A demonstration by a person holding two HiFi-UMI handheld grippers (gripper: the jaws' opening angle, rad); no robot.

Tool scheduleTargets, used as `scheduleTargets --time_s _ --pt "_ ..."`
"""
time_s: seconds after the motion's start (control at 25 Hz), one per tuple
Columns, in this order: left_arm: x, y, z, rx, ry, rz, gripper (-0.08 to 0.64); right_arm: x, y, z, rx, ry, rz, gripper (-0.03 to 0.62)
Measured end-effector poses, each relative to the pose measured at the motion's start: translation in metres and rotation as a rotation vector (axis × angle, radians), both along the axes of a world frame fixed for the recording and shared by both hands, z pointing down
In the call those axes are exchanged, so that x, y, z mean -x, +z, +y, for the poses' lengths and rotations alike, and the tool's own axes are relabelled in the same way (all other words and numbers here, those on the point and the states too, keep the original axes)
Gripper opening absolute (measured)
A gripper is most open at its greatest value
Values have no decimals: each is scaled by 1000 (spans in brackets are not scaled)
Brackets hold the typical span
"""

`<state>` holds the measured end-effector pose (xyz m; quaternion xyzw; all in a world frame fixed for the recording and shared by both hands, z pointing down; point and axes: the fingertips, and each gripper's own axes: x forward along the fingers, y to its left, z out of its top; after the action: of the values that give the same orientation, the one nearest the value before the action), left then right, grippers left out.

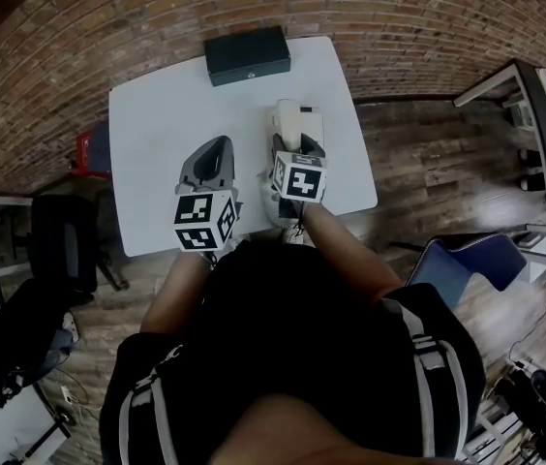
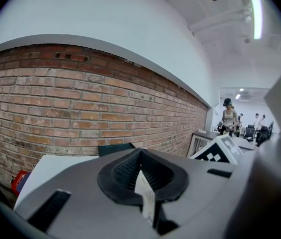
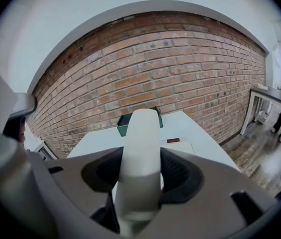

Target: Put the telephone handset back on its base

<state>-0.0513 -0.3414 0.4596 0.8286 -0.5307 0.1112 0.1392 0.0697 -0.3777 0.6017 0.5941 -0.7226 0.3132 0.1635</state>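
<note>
Right tool (image 3: 139, 179): gripping the cream handset (image 3: 141, 143) across its width, jaws standing wide around it.
Handset: pointing straight ahead out of the tool, lying over the left side of the base (image 1: 312, 124); seated or not, not showing.
Base: sitting on the white worktop (image 1: 162, 124), ahead of and below the right tool.
Left tool (image 2: 141, 179): keeping narrow, jaws together, hanging just left of the right tool.
Dark box (image 1: 247, 54): resting at the worktop's far edge, ahead of both tools.
</note>
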Motion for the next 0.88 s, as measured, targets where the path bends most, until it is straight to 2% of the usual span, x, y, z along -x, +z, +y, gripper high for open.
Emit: scheduleTargets --time_s 0.52,0.68,0.88 --pt "26 2 -11 5 -39 -7 2 7 42 -16 143 22 72 201" --pt "34 2 -10 7 -55 -12 2 7 54 -18 165 28 85 202" --pt "41 1 -10 2 -69 -15 2 9 63 -31 141 26 98 201"
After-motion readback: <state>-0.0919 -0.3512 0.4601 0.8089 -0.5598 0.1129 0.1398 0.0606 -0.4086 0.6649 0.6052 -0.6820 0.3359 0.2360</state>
